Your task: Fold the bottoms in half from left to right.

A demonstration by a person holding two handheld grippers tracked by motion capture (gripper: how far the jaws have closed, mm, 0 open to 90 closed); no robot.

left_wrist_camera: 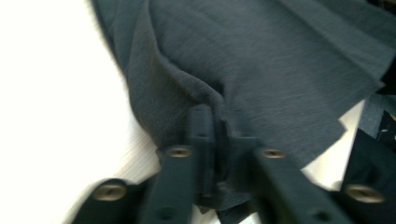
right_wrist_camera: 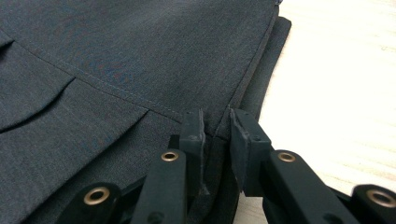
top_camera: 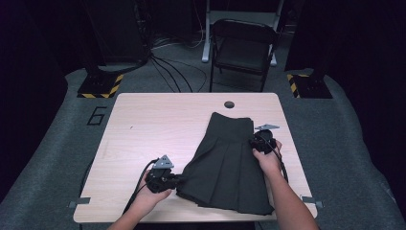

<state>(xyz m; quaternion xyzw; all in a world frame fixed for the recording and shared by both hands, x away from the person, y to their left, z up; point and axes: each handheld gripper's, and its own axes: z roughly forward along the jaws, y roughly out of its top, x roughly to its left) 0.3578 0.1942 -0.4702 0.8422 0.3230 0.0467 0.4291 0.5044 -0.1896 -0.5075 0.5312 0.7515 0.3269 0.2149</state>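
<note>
A dark grey pleated skirt (top_camera: 227,160) lies on the light wooden table (top_camera: 158,124), waistband toward the far side and hem toward the person. My left gripper (top_camera: 178,181) sits at the skirt's near left hem corner, shut on a fold of the cloth (left_wrist_camera: 187,93) that bunches up between its pads. My right gripper (top_camera: 253,142) is at the skirt's right edge, below the waistband. It is shut on the side seam (right_wrist_camera: 215,128), which stands pinched between the two pads (right_wrist_camera: 194,135).
A round cable hole (top_camera: 229,104) sits near the table's far edge. Behind the table stands a black folding chair (top_camera: 242,48), with cables on the grey floor. Bare tabletop stretches left of the skirt.
</note>
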